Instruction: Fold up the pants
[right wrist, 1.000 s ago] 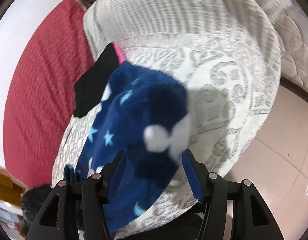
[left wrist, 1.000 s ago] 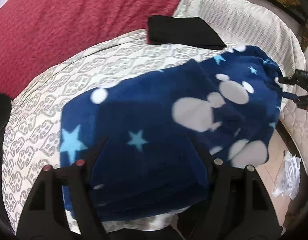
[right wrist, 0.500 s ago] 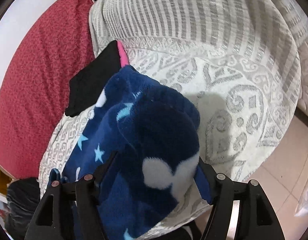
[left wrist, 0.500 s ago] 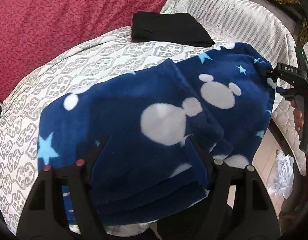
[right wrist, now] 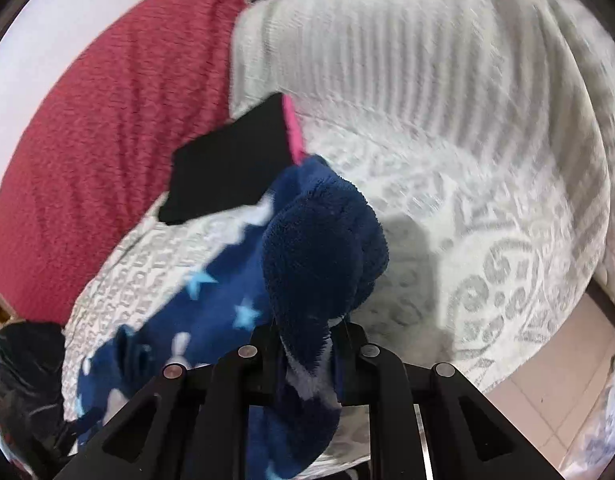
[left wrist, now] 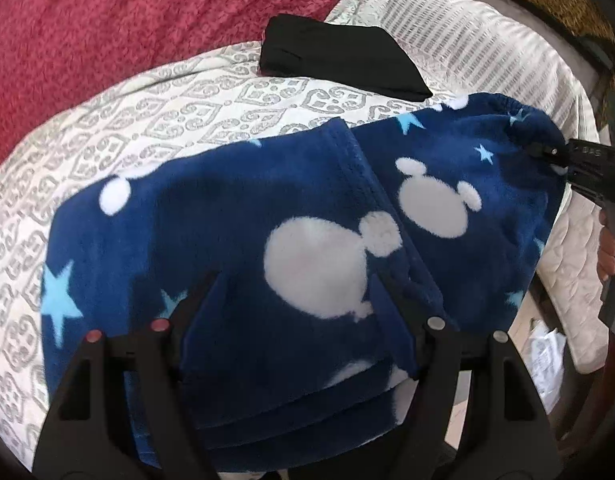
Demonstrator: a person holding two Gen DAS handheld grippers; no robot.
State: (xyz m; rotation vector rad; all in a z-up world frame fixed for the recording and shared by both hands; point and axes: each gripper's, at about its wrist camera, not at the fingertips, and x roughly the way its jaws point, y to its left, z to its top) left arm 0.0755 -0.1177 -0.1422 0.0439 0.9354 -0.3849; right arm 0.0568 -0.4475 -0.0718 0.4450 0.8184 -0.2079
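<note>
Navy fleece pants [left wrist: 267, 208] with white mouse-head shapes and light blue stars lie folded over on the patterned bedspread [left wrist: 187, 96]. My left gripper [left wrist: 295, 292] stands open low over the near folded edge, with the stacked layers between its fingers. My right gripper [right wrist: 307, 332] is closing its jaws on a bunched end of the pants [right wrist: 307, 248], and the pads pinch the fleece. In the left wrist view the right gripper [left wrist: 555, 156] holds the far right edge of the pants, with a person's hand [left wrist: 607, 256] behind it.
A folded black garment [left wrist: 339, 56] lies on the bed beyond the pants, with a pink edge [right wrist: 293, 132] beside it. A red blanket [left wrist: 107, 20] covers the far left. A ribbed white cover [left wrist: 447, 20] lies at the back. Tiled floor with crumpled paper [left wrist: 543, 356] lies past the bed's right edge.
The right gripper's jaws went from wide apart around the pants' end to shut on it and rose a little. In the left wrist view the pants slid left between the open fingers.
</note>
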